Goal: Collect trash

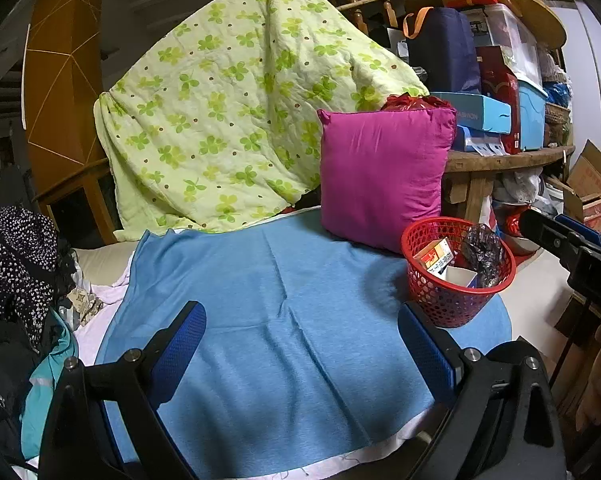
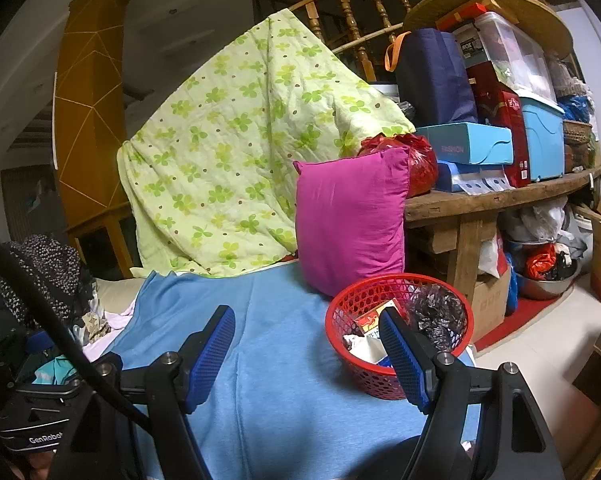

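With both the left gripper [image 1: 302,344] and right gripper [image 2: 306,354] wide and empty, I'd scan the blue cloth [image 1: 260,300] before leaving the red basket [image 2: 398,332].

Left gripper [image 1: 302,354] jaws apart and empty, right gripper [image 2: 306,350] likewise, both tilted slightly down

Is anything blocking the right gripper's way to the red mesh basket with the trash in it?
Nothing visible does. The right gripper is open and empty, and only bare blue cloth lies between it and the red plastic mesh basket. The magenta cushion stands behind the basket, out of the way.
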Tool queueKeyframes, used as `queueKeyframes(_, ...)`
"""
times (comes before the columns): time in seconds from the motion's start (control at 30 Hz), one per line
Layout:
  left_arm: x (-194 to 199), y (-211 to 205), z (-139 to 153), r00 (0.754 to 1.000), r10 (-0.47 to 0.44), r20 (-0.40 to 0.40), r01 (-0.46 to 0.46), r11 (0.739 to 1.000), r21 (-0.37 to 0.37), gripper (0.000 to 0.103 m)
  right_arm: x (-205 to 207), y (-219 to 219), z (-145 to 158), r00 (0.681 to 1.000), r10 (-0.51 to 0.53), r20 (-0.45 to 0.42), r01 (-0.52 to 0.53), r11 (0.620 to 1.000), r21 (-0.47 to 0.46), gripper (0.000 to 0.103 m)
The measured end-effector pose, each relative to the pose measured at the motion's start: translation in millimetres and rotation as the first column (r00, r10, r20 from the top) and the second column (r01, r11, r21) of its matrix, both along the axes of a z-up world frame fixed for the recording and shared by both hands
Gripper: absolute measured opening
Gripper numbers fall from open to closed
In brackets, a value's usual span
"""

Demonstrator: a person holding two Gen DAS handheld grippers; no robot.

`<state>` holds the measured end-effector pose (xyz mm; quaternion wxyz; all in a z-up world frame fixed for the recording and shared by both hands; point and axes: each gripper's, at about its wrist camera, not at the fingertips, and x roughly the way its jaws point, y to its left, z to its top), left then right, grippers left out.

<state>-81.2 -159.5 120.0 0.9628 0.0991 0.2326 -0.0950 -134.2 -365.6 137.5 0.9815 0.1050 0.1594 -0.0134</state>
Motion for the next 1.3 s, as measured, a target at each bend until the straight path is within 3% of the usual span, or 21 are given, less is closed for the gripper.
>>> queueKeyframes(1.3,7,14,-6,1.0,0.026,0.011,-0.026,0.999,-0.026,0.097,15,17,0,0.999,0.016,-0.028,-0.016,1.0,-0.025,0.077)
